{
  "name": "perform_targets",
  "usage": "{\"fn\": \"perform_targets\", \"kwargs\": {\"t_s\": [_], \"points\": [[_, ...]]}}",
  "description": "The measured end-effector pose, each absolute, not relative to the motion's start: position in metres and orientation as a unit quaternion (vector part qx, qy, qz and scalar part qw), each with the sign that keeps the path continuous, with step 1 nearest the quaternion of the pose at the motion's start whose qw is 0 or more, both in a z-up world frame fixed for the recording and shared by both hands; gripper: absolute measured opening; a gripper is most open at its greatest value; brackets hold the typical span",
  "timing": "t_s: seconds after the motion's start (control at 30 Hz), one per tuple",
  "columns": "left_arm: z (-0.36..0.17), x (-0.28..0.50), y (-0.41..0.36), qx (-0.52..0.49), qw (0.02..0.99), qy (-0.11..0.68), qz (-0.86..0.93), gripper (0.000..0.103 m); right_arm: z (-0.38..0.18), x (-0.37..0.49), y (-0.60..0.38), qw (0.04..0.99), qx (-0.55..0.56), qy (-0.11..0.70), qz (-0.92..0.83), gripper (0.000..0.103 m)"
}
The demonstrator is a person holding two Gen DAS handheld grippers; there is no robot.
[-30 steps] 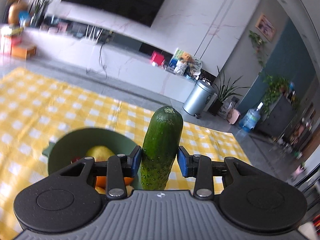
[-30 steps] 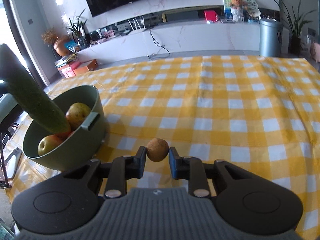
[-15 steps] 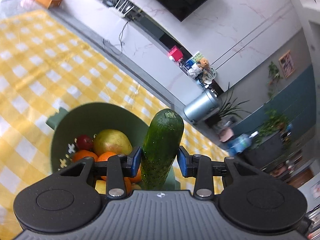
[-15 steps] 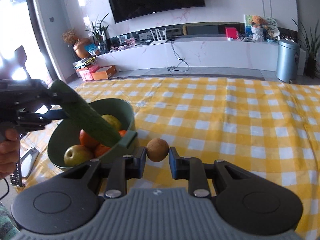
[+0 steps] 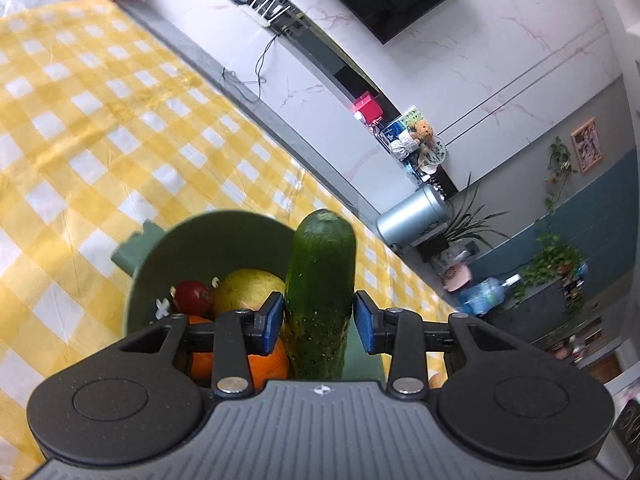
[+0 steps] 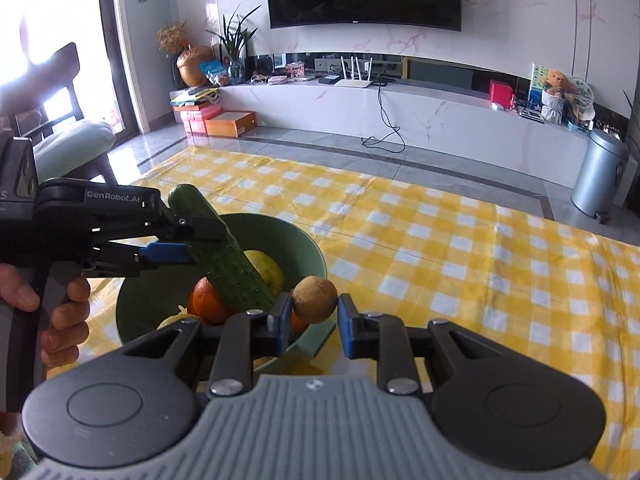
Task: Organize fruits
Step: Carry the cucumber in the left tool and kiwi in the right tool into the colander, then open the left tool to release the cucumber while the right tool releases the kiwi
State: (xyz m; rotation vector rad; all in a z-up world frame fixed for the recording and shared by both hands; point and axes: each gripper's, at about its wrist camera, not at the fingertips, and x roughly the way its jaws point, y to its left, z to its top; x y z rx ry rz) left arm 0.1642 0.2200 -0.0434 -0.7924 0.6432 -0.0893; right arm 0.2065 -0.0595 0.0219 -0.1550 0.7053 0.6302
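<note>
A cucumber (image 5: 320,292) is clamped between the blue pads of the left gripper (image 5: 319,322), with its rounded end pointing toward twelve o'clock in the left wrist view. Behind it, at about ten o'clock from the pads, a green bowl (image 5: 208,236) is seen on the yellow checked tablecloth (image 5: 80,120). Inside the bowl a yellow pear (image 5: 248,288), a small red fruit (image 5: 194,296) and an orange (image 5: 268,364) are gathered, the orange lying just below the left pad.

In the right wrist view, a small round brown fruit (image 6: 314,299) is gripped by the right gripper (image 6: 312,322), its pads pressed against both sides of it. The fruit is held over the near rim of the bowl (image 6: 308,252), at about five o'clock of the bowl's opening. The left gripper (image 6: 176,240) is seen entering from nine o'clock, held by a hand (image 6: 60,312) at the lower left. The cucumber (image 6: 224,252) is tilted, its top toward eleven o'clock and its lower end down among the fruit, against an orange (image 6: 208,300) and in front of the pear (image 6: 268,268). Whether the cucumber's lower end rests on the fruit cannot be told.

A silver bin (image 6: 600,172) stands on the floor at three o'clock, well apart from the table.
</note>
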Motion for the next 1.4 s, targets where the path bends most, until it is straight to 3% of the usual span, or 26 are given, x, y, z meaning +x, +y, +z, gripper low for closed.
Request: {"fn": "perform_targets", "kwargs": {"t_s": [0.93, 1.4], "points": [[-0.012, 0.133, 0.198, -0.2, 0.915, 0.351, -0.006, 0.044, 0.002, 0.208, 0.008, 0.836, -0.127, 0.429, 0.317, 0.021], [-0.018, 0.131, 0.202, -0.205, 0.912, 0.356, -0.024, 0.044, -0.014, 0.209, 0.022, 0.823, -0.156, 0.458, 0.298, 0.022]]}}
